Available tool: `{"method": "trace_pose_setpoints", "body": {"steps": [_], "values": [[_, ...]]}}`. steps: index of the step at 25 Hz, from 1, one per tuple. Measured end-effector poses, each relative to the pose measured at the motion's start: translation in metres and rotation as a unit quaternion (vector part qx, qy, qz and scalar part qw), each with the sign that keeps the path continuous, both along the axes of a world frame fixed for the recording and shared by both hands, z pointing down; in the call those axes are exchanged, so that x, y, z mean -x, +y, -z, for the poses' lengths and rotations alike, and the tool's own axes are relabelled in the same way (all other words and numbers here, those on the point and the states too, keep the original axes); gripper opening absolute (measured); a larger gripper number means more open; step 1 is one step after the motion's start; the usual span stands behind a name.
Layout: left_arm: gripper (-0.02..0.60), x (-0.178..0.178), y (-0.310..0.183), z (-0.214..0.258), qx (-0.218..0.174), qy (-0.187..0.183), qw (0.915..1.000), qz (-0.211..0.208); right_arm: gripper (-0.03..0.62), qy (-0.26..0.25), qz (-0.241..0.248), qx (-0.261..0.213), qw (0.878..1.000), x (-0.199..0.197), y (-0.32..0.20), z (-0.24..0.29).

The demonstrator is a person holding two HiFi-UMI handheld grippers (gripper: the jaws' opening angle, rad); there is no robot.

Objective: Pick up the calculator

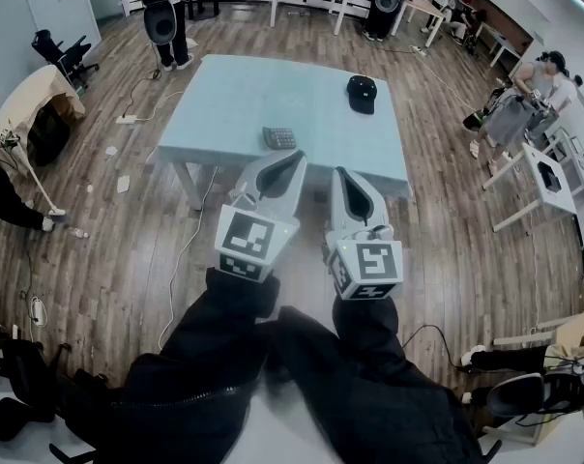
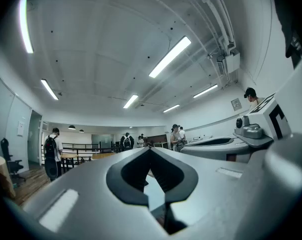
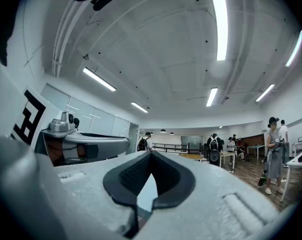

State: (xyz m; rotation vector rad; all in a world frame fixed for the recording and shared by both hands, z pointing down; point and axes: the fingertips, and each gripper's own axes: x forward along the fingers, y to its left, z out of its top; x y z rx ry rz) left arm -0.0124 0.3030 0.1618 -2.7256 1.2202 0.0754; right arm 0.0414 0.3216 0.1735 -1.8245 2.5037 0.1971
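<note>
Over on the pale blue worktop (image 1: 234, 95), the calculator (image 1: 279, 137) is lying flat close to the near edge, a bit left of the middle, with nothing touching it. A black cap (image 1: 362, 93) sits farther back and off to the right, well apart from it.

Left tongs (image 1: 294, 158) and right tongs (image 1: 341, 174) are held out side by side on dark sleeves (image 1: 224, 356), both aimed roughly at the worktop, with the wood floor (image 1: 128, 259) under most of their length. The left tip is near the worktop's front edge, just short of the calculator, no contact.

Both tongs are clenched on nothing. In the left gripper view the dark pads (image 2: 123, 176) meet at the tip with only a leaf-shaped gap behind, and it's the same deal in the right gripper view. Those two views mostly catch ceiling strip lights (image 3: 218, 26). A few people (image 1: 166, 17) are standing around the room's edges.
</note>
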Motion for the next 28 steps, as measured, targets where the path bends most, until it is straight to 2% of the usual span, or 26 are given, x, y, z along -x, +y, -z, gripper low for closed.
{"method": "trace_pose_setpoints", "body": {"steps": [14, 21, 28], "values": [[-0.009, 0.015, -0.009, -0.010, 0.016, 0.002, 0.9999, -0.003, -0.002, 0.007, -0.013, 0.013, 1.000, 0.006, -0.003, -0.009], [-0.009, 0.025, -0.011, -0.028, 0.039, 0.005, 0.9992, -0.007, -0.001, 0.007, -0.019, 0.036, 0.999, 0.015, -0.004, -0.026], [-0.008, 0.049, -0.013, -0.054, 0.066, 0.002, 0.9978, -0.012, 0.000, 0.009, -0.019, 0.060, 0.998, 0.040, -0.003, -0.049]]}}
